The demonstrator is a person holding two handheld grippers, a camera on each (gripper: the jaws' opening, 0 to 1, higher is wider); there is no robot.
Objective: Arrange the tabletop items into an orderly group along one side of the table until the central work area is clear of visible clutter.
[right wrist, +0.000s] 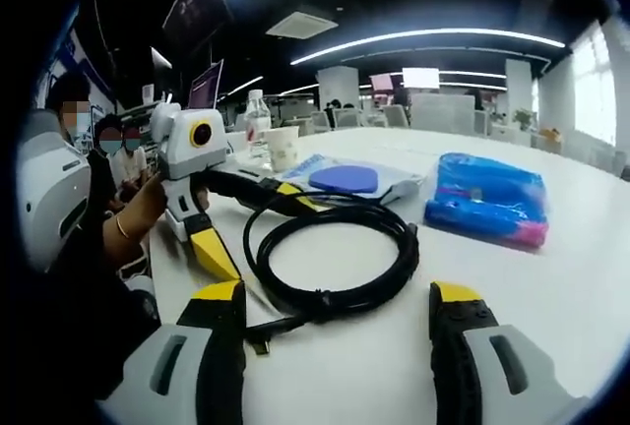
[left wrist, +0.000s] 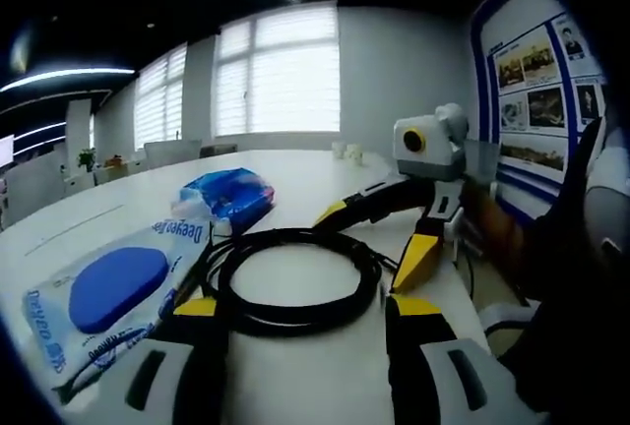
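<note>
A black coiled cable (left wrist: 295,277) lies on the white table (left wrist: 325,174), with both grippers facing it from opposite sides. My left gripper (left wrist: 305,307) is open, its yellow tips either side of the coil's near edge. My right gripper (left wrist: 374,238) comes in from the right, open, with its tips at the coil's far rim. In the right gripper view the right gripper (right wrist: 337,292) is open around the cable (right wrist: 335,248) and its plug end, and the left gripper (right wrist: 251,220) stands open opposite. A wipes pack (left wrist: 108,292) with a blue lid and a blue packet (left wrist: 231,194) lie beside the coil.
A paper cup (right wrist: 283,147) and a water bottle (right wrist: 258,115) stand past the wipes pack (right wrist: 345,179). The blue packet (right wrist: 487,199) lies right of the coil. People sit at the table's left edge (right wrist: 108,150). Small cups (left wrist: 346,152) stand far back.
</note>
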